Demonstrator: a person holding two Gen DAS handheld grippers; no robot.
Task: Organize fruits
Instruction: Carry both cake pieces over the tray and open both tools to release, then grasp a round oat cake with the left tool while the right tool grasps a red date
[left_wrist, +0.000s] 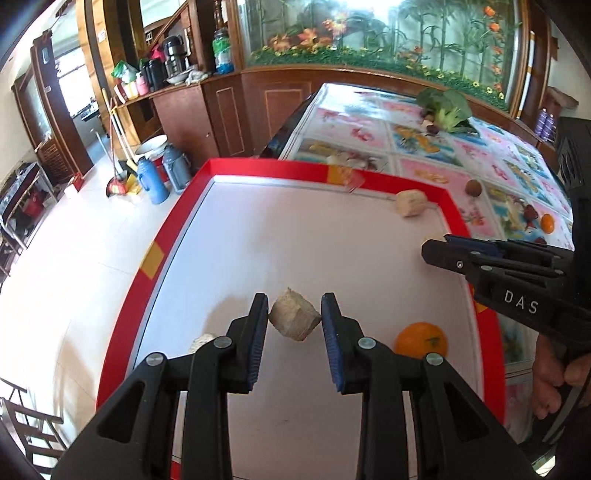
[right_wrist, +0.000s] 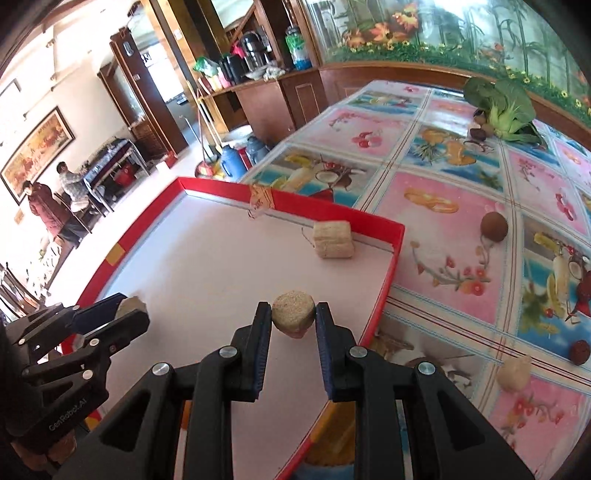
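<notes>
A red-rimmed tray (left_wrist: 173, 229) (right_wrist: 373, 218) with a pale floor lies on the fruit-print tablecloth. My left gripper (left_wrist: 294, 317) (right_wrist: 127, 312) is shut on an angular beige chunk (left_wrist: 294, 319) (right_wrist: 130, 305), held a little above the tray floor. My right gripper (right_wrist: 293, 319) (left_wrist: 437, 248) is shut on a round beige piece (right_wrist: 293, 317) over the tray's right side. Inside the tray lie an orange (left_wrist: 421, 339), a ribbed beige block (left_wrist: 411, 202) (right_wrist: 334, 240) in the far corner, and a small pale piece (left_wrist: 201, 341) partly hidden behind my left finger.
On the cloth right of the tray lie a brown round fruit (left_wrist: 473, 188) (right_wrist: 494, 227), a small orange (left_wrist: 547, 223), a dark red fruit (right_wrist: 579, 352) and a beige piece (right_wrist: 515, 369). Leafy greens (right_wrist: 506, 107) sit at the far end. Two people (right_wrist: 55, 206) stand far left.
</notes>
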